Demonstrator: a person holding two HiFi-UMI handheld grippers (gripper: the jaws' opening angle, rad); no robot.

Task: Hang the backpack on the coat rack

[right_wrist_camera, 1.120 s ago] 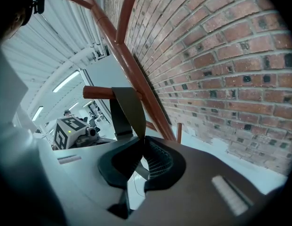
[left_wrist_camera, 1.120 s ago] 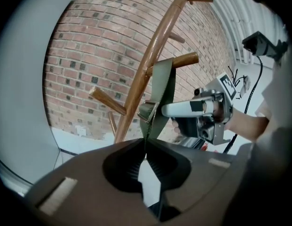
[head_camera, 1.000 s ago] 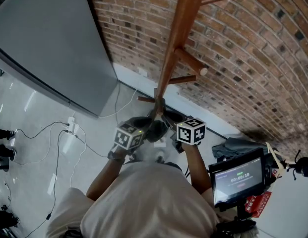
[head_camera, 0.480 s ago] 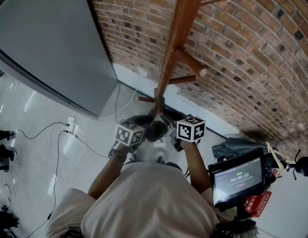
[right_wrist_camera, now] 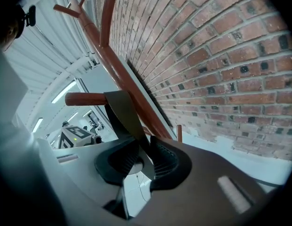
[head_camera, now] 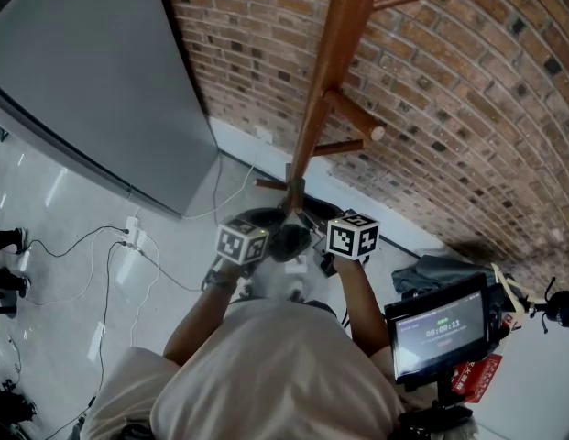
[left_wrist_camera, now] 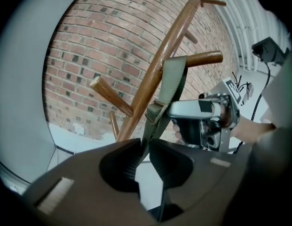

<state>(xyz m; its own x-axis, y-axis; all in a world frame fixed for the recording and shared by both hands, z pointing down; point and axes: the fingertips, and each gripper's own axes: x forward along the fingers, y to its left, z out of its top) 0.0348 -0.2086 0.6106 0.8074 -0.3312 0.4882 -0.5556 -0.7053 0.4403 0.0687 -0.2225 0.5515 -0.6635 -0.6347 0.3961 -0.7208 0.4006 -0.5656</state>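
Note:
The wooden coat rack (head_camera: 325,90) stands against the brick wall. The dark backpack (head_camera: 286,238) hangs low at its pole, between my two grippers. In the left gripper view its olive strap (left_wrist_camera: 170,86) is looped over a peg (left_wrist_camera: 202,58) and runs down between the jaws. My left gripper (left_wrist_camera: 145,158) is opening, with a gap showing beside the strap. In the right gripper view the strap (right_wrist_camera: 124,114) hangs from a peg (right_wrist_camera: 87,98) and passes slantwise between the jaws of my right gripper (right_wrist_camera: 145,159), which are also opening. Marker cubes show the left gripper (head_camera: 243,243) and the right gripper (head_camera: 352,237).
A large grey panel (head_camera: 82,81) leans at the left. Cables and a power strip (head_camera: 130,236) lie on the pale floor. A small screen on a stand (head_camera: 440,330) and a grey cloth (head_camera: 442,269) sit at the right. The brick wall (head_camera: 467,108) is close behind the rack.
The left gripper's marker cube has shifted slightly toward the rack pole. The right cube and the backpack stay about where they were.

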